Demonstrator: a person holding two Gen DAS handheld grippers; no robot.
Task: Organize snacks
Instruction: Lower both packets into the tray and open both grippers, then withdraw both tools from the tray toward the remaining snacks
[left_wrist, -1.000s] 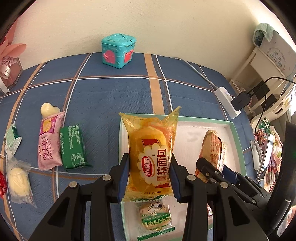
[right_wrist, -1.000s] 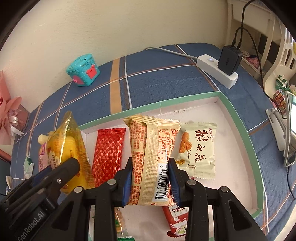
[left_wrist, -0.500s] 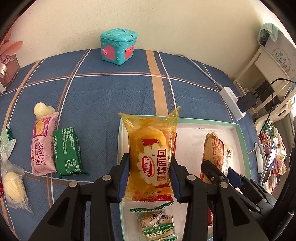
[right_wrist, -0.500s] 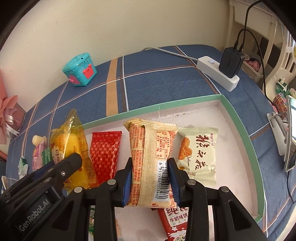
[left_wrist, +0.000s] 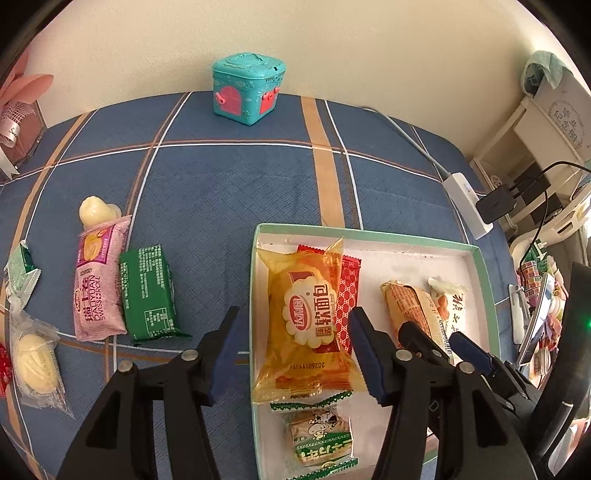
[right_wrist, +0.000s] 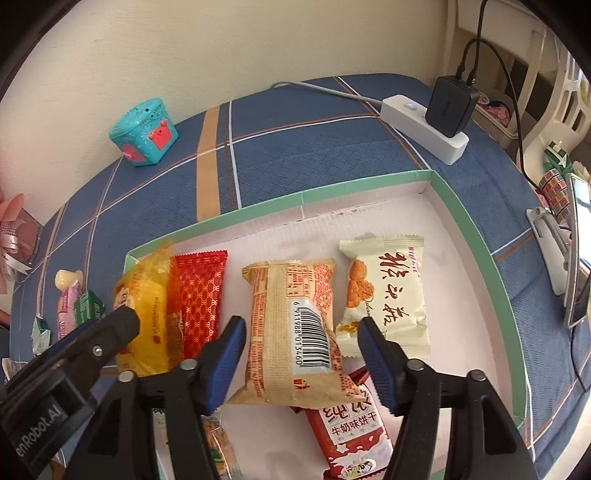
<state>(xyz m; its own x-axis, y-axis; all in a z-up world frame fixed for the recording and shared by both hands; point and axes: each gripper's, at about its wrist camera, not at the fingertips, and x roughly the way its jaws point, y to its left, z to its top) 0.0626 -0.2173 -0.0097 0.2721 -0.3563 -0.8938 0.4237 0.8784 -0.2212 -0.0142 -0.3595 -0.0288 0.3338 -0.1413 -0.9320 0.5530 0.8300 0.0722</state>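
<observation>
A white tray with a green rim (left_wrist: 369, 238) (right_wrist: 295, 199) lies on the blue plaid cloth. In it lies a yellow soft-bread packet (left_wrist: 306, 321), and my left gripper (left_wrist: 293, 325) straddles it with its jaws opening, pads clear of the wrapper. A beige barcode packet (right_wrist: 291, 332) rests flat beside a red packet (right_wrist: 199, 291) and a cream packet (right_wrist: 388, 295). My right gripper (right_wrist: 300, 330) stands over the beige packet, jaws opening and not touching it. A pink swiss-roll packet (left_wrist: 96, 288) and a green packet (left_wrist: 147, 291) lie left of the tray.
A teal toy box (left_wrist: 249, 86) stands at the back near the wall. A white power strip with a black charger (right_wrist: 424, 125) sits behind the tray's right corner. Small wrapped snacks (left_wrist: 35, 365) lie at the far left. A phone on a stand (right_wrist: 576, 251) is at the right.
Both grippers have spread their jaws and let go: the yellow bread packet and the beige packet, upright in the grips before, now lie flat in the tray.
</observation>
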